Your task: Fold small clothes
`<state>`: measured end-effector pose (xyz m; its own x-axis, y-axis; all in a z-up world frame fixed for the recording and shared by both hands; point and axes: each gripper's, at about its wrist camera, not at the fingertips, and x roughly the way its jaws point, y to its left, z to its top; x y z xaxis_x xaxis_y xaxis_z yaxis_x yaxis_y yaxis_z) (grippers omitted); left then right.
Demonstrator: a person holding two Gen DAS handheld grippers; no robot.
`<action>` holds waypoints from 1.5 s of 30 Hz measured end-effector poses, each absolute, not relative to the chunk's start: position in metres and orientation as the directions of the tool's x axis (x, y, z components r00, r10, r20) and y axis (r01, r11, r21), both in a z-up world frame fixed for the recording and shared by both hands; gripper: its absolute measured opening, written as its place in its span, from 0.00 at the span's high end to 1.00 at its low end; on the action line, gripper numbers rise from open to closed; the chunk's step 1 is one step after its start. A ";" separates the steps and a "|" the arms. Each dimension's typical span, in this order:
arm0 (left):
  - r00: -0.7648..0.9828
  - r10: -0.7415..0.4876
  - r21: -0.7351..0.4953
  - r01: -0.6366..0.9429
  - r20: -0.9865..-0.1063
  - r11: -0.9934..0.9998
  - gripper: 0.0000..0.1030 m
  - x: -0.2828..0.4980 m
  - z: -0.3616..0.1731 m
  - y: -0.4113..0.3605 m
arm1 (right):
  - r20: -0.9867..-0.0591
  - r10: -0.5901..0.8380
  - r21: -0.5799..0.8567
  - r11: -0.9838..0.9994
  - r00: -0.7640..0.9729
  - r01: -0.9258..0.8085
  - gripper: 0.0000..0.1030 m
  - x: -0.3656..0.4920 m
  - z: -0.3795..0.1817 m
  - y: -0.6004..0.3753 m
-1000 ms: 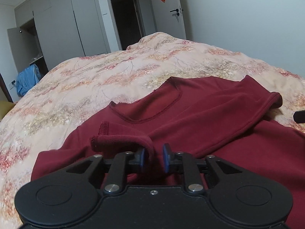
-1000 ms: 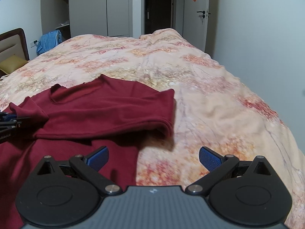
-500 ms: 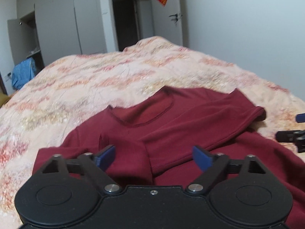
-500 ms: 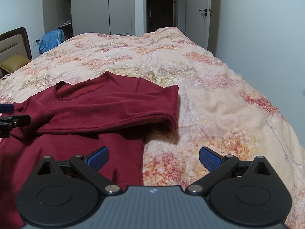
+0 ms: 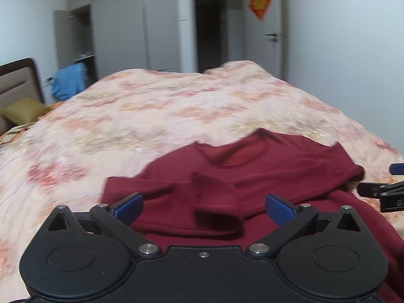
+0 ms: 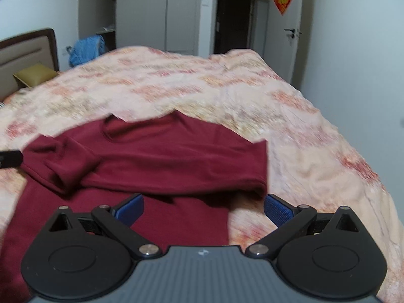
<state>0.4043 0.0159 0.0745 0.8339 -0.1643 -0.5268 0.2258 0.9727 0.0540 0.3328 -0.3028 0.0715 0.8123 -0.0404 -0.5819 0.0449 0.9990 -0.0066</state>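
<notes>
With both sleeves of the red shirt (image 6: 156,156) folded in, my left claw (image 5: 204,208) and right claw (image 6: 203,208) hang wide and empty, so next I'd grab the hem.

The shirt (image 6: 161,159) ahead of the right gripper (image 6: 203,208) is dark red knit cloth, matt and soft, with stitched hems. Under it the bedspread (image 6: 290,131) is matt printed fabric, lightly creased. The left gripper (image 5: 204,205) has matt black plastic links, bright metal pivot pins and blue textured pads (image 5: 280,208). The right gripper's body is ribbed grey plastic. Far ahead, the door (image 6: 282,38) looks smooth.
</notes>
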 end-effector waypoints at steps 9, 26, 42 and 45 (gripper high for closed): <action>0.788 0.112 0.130 -0.041 -0.606 0.991 0.01 0.410 0.064 0.088 | -0.543 0.039 0.002 0.999 0.839 -0.045 0.00 0.344 0.087 -0.251; 0.660 0.343 0.216 -0.269 -0.668 0.939 0.01 0.441 0.030 0.166 | -0.538 0.217 0.183 0.973 0.814 -0.139 0.00 0.374 0.040 -0.182; 0.713 0.177 -0.019 -0.258 -0.679 0.966 0.01 0.426 0.021 0.186 | -0.526 0.122 -0.121 0.969 0.842 -0.216 0.80 0.426 0.021 -0.115; 0.747 0.123 -0.021 -0.180 -0.654 0.983 0.01 0.428 0.020 0.174 | -0.467 0.122 -0.033 0.987 0.876 -0.155 0.93 0.405 0.042 -0.164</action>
<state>0.4284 0.1742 0.0203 0.7468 0.1229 -0.6536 -0.1799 0.9835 -0.0207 0.4048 -0.1637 0.0419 0.8757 0.1221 -0.4671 -0.1553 0.9873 -0.0331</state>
